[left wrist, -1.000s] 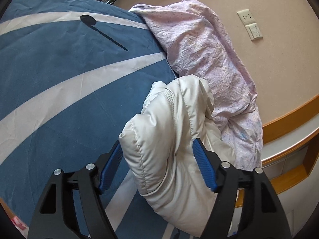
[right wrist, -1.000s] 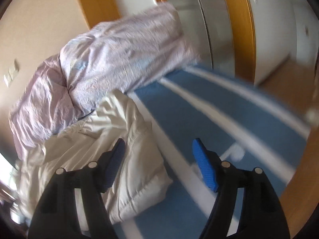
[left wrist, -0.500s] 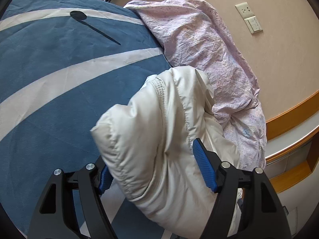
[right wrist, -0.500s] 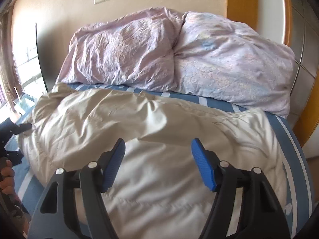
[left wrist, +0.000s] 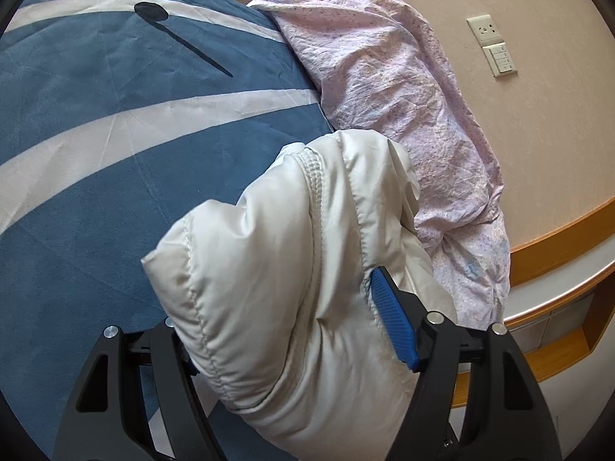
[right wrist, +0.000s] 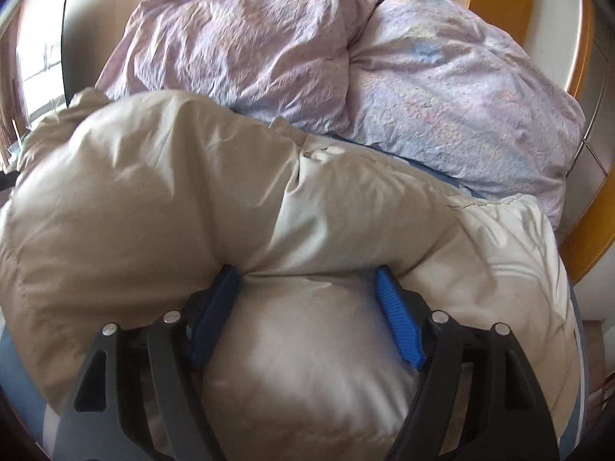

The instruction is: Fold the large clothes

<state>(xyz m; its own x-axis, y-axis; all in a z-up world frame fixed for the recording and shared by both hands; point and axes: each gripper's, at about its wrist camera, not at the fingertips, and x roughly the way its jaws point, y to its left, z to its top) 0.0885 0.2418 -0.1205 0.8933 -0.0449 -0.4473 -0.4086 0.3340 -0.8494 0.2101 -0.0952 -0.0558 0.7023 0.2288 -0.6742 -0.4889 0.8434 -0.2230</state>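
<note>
Left gripper [left wrist: 292, 326]: fingers wide apart, a puffy fold of the jacket [left wrist: 303, 269] bulging between them, likely to carry it over; left pad hidden, grip unclear.
Right gripper [right wrist: 307, 315]: fingers spread wide, pressed into the jacket at lower centre; whether it pinches, I cannot tell.
Jacket: heaped on the blue striped bedspread [left wrist: 115, 153].
Far: pink quilt [right wrist: 346, 57] against the wall, upper frame.

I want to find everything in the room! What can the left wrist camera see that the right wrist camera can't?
Only the left wrist view shows the white wall socket and switch and the wide blue bedspread with pale stripes. Only the right wrist view shows the bright window and two separate pillow shapes. Both show the puffy cream padded jacket, the crumpled lilac bedding, and blue-padded fingers spread wide around the jacket.
</note>
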